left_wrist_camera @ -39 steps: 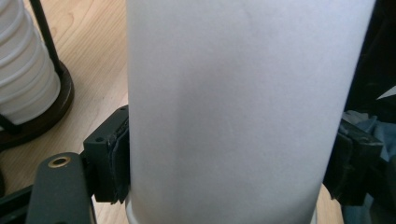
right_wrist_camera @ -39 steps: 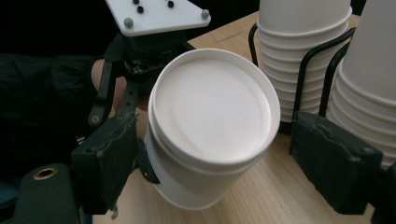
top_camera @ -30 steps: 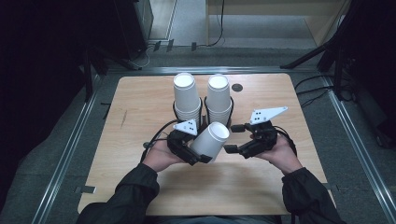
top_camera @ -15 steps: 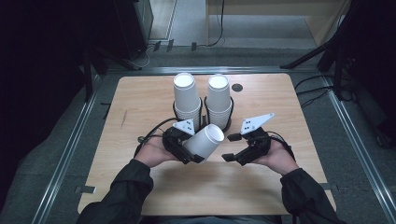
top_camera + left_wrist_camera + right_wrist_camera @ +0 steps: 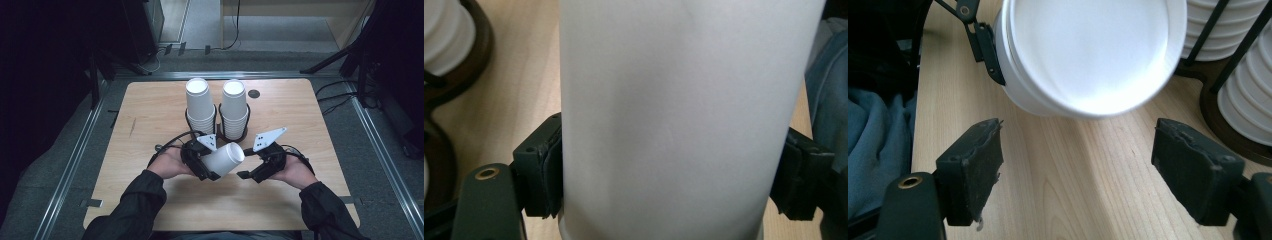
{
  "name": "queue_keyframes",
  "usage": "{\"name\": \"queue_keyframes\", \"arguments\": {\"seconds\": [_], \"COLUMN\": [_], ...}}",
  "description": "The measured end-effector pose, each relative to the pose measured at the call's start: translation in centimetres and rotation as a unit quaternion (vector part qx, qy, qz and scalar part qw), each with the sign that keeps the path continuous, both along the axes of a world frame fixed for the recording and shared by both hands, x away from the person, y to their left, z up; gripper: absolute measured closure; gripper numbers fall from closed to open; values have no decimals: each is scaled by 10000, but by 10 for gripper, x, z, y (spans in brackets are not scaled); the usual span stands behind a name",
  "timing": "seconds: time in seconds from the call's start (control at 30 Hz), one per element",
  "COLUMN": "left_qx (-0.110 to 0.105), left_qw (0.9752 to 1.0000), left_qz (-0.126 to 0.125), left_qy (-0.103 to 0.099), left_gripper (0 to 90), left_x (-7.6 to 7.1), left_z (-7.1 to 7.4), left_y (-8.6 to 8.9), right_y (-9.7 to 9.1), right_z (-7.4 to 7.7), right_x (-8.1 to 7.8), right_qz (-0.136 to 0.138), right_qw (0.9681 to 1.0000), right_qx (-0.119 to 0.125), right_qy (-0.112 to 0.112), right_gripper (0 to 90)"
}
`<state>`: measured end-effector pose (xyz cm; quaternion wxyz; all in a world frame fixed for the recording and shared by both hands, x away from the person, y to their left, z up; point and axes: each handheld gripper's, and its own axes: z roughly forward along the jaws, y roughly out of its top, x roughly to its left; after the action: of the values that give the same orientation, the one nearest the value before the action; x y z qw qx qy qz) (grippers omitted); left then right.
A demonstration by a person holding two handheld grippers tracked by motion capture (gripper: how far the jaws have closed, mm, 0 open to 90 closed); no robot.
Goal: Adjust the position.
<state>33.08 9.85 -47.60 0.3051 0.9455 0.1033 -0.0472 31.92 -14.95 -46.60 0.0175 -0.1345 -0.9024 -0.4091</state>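
Note:
A white paper cup [image 5: 224, 159] lies on its side above the wooden table [image 5: 150, 115], with my left gripper [image 5: 212, 167] shut across its wall. In the left gripper view the cup [image 5: 674, 100] fills the space between the two pads [image 5: 541, 170], which press on both its sides. The cup's round end [image 5: 1088, 50] faces my right gripper [image 5: 1078, 170]. That gripper [image 5: 250, 167] stands open just short of the cup. Its jaws have just been opening, with only bare table between them.
Two tall stacks of white cups [image 5: 199, 102] [image 5: 234, 102] stand in a black wire holder [image 5: 220, 132] just beyond the grippers, mid-table. A small dark grommet [image 5: 254, 93] sits behind the right-hand stack. Both forearms in dark sleeves come in from the near edge.
My right gripper has come down and to the left, closer to the cup's end. The left gripper and its cup have hardly shifted.

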Motion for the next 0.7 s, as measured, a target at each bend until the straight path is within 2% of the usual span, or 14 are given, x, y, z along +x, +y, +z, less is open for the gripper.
{"name": "queue_keyframes", "arguments": {"seconds": [0.03, 0.23, 0.43, 0.5, 0.57, 0.67, 0.7], "left_qx": [0, 126, 279, 382, 357, 276, 145], "left_qw": [10000, 9992, 9980, 9971, 9973, 9978, 9986], "left_qz": [0, -371, -531, -654, -646, -597, -500], "left_qy": [0, 64, 173, 37, 65, 10, -11], "left_gripper": [187, 183, 176, 165, 154, 129, 119], "left_x": [0, -4, -8, -10, -10, -11, -12], "left_z": [0, -5, -9, -11, -12, -12, -11], "left_y": [0, -17, -28, -29, -30, -29, -28], "right_y": [1, 7, 16, 18, 18, 17, 17], "right_z": [0, -2, -2, -3, -2, 0, 1], "right_x": [0, -1, -4, -5, -5, -5, -5], "right_qz": [-1, 132, 385, 484, 544, 545, 525], "right_qw": [10000, 9999, 9992, 9988, 9981, 9982, 9984], "right_qx": [9, 39, -3, -61, -184, -185, -186], "right_qy": [-21, 22, 63, 76, 219, 146, 117], "right_gripper": [202, 188, 199, 227, 239, 238, 236]}}
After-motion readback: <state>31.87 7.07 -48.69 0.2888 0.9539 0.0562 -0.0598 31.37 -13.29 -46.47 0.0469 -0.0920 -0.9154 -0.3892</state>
